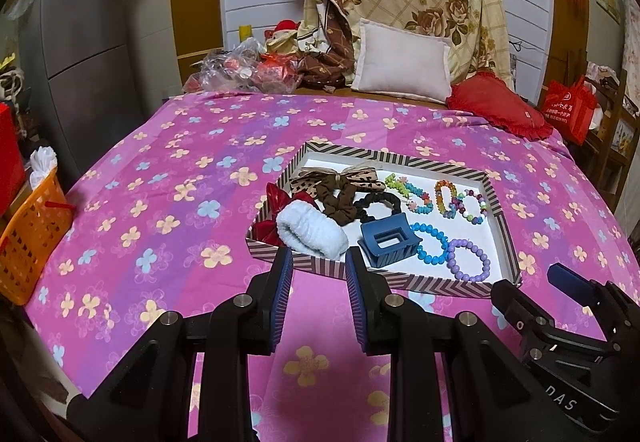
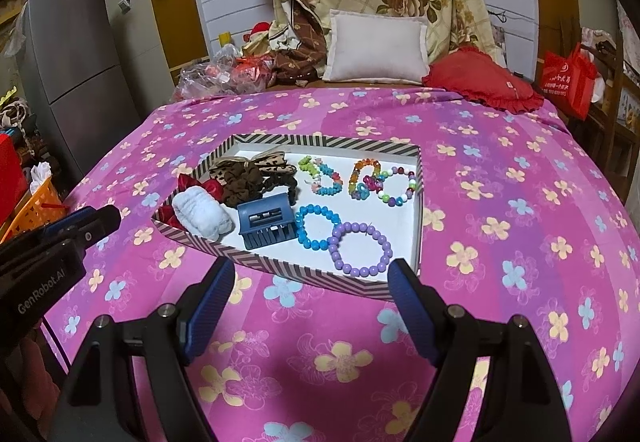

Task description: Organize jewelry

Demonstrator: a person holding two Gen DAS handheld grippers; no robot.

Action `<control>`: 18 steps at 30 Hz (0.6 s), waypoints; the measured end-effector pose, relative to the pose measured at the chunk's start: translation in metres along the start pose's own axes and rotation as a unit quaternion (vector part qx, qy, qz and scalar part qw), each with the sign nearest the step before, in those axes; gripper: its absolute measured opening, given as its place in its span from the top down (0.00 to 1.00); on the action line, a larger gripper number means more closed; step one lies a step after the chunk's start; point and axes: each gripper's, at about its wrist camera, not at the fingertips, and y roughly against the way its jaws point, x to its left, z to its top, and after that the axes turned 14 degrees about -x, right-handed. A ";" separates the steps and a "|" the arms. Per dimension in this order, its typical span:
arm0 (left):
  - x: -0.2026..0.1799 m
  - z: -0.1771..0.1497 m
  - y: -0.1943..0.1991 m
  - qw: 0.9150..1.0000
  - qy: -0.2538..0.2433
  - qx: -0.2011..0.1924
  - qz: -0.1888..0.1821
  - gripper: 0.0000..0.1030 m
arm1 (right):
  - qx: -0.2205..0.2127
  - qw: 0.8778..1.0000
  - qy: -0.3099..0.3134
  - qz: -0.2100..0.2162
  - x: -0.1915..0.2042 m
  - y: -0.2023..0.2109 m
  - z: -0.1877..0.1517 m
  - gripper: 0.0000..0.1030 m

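Note:
A striped shallow box (image 1: 472,288) (image 2: 280,268) lies on the pink flowered bedspread. Inside it are a white fluffy scrunchie (image 1: 312,232) (image 2: 204,216), a blue claw clip (image 1: 390,242) (image 2: 266,222), brown and black scrunchies (image 1: 340,198) (image 2: 244,180), a blue bead bracelet (image 1: 432,242) (image 2: 318,228), a purple bead bracelet (image 1: 470,260) (image 2: 360,250) and several coloured bracelets (image 1: 460,202) (image 2: 376,182). My left gripper (image 1: 318,262) hovers before the box's near edge, jaws partly apart and holding nothing. My right gripper (image 2: 312,278) stands wide open before the near edge, also with nothing in it.
An orange basket (image 1: 28,242) (image 2: 32,212) sits off the bed's left edge beside a grey fridge (image 1: 80,42). At the bed's head lie a white pillow (image 1: 404,62), a red cushion (image 1: 496,108), a folded quilt and plastic bags. A red bag (image 1: 568,110) stands at the right.

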 end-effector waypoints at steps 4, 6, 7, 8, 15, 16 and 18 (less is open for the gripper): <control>0.001 0.000 0.000 1.000 -0.001 0.000 0.000 0.75 | 0.001 1.000 0.000 0.001 0.000 0.000 -0.001 0.21; 0.000 0.000 0.000 1.000 -0.002 -0.001 0.000 0.75 | 0.001 1.000 0.000 0.001 0.000 0.000 -0.001 0.20; 0.000 0.000 0.000 1.000 -0.003 -0.001 0.000 0.75 | 0.001 1.000 0.000 0.001 0.000 0.000 -0.001 0.20; -0.001 0.000 0.000 1.000 -0.001 0.000 0.000 0.75 | 0.001 1.000 0.000 0.001 0.000 -0.001 -0.001 0.20; 0.004 -0.002 -0.003 1.000 0.000 -0.005 0.004 0.75 | 0.006 1.000 -0.001 0.002 0.001 -0.004 -0.004 0.20; 0.005 -0.002 -0.003 1.000 -0.001 -0.008 0.007 0.75 | 0.007 1.000 -0.001 0.002 0.001 -0.004 -0.005 0.20; 0.006 -0.003 -0.004 1.000 -0.004 -0.008 0.011 0.75 | 0.007 1.000 -0.002 0.001 -0.001 -0.005 -0.005 0.20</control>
